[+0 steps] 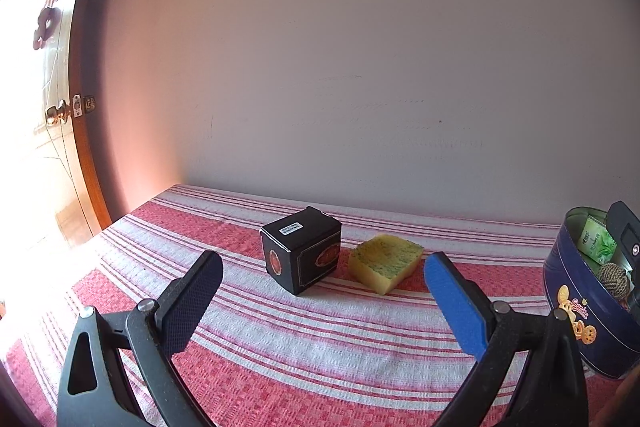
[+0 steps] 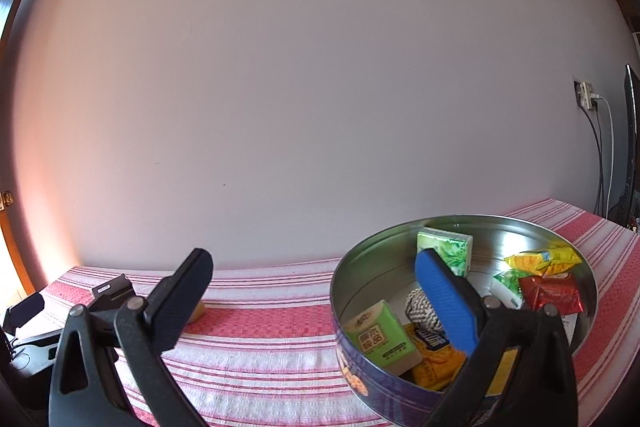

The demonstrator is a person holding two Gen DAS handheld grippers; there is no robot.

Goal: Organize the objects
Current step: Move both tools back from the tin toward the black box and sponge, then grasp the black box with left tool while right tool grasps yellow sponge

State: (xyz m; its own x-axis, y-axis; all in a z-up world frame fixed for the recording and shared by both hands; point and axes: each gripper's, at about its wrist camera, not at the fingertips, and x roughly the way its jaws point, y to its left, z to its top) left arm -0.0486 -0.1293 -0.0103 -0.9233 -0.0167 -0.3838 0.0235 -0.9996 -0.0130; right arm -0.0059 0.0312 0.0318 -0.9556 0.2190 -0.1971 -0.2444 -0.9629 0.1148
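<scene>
Both tools hang level over the striped cloth, fingers pointing at the far wall. Left tool [image 1: 323,283] is spread wide and grips nothing; its black finger sits on the left, its blue-padded finger on the right, with the bare cloth between them. Right tool [image 2: 313,285] is likewise spread and empty, its blue finger hanging above the open tin, its black finger out over the cloth to the left of it.

Red and white striped cloth covers the surface [image 1: 280,347], which runs back to a plain wall. At the right stands the round blue cookie tin [image 2: 360,383], lid off, holding a jumble: two green tissue packs [image 2: 380,339], yellow and red snack packets [image 2: 550,293], and a woven rope ball [image 2: 420,309].

Beyond the left tool's fingertips, far of centre, a black box [image 1: 302,251] stands on the cloth with one corner turned toward the camera. Just right of it lies a yellow sponge [image 1: 386,261], close beside the box; whether they touch I cannot tell.
</scene>
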